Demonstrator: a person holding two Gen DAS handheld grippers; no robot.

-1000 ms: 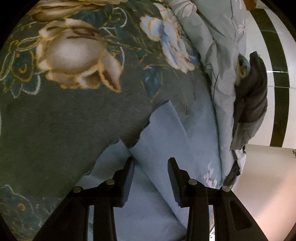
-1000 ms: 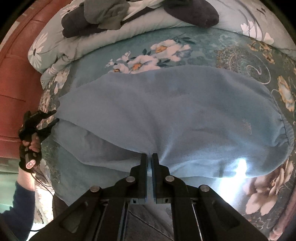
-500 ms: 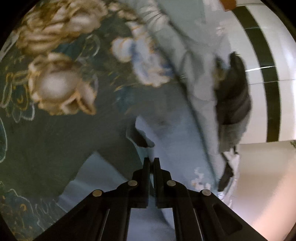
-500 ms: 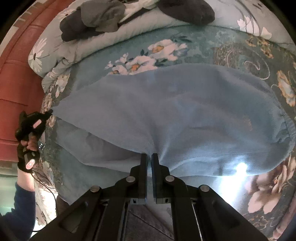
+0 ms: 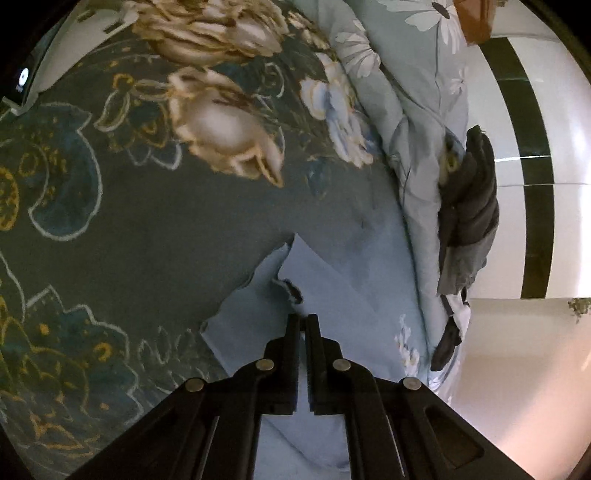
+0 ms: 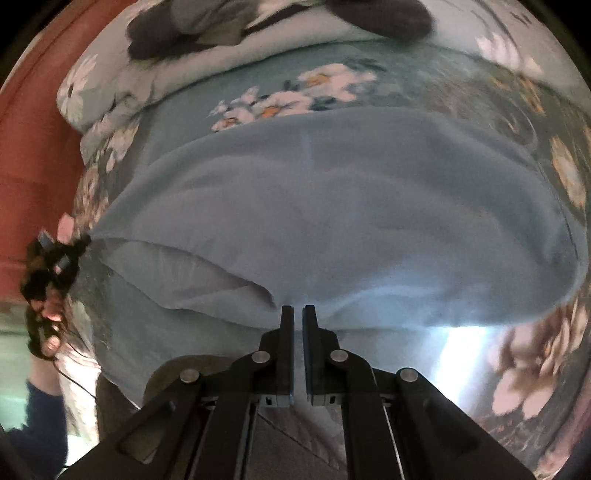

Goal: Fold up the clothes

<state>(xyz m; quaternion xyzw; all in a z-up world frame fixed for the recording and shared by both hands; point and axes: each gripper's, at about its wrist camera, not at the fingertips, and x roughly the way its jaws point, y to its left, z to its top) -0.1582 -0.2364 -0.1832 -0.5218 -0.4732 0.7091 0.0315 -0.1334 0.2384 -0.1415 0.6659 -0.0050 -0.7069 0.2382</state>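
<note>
Counting two clamped grippers: left gripper (image 5: 303, 317), right gripper (image 6: 298, 308), one blue garment (image 6: 369, 206).

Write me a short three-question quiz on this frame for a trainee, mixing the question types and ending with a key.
1. True or false: the left gripper is shut on the light blue garment.
2. Multiple choice: the right gripper grips the garment at A) its near edge, B) its far edge, C) nowhere.
3. Short answer: what lies on the rolled floral quilt beyond the garment?

Key
1. True; its fingers are closed on a corner of the fabric.
2. A; the fingers pinch the near edge, and cloth puckers toward them.
3. A dark grey pile of clothes.
</note>
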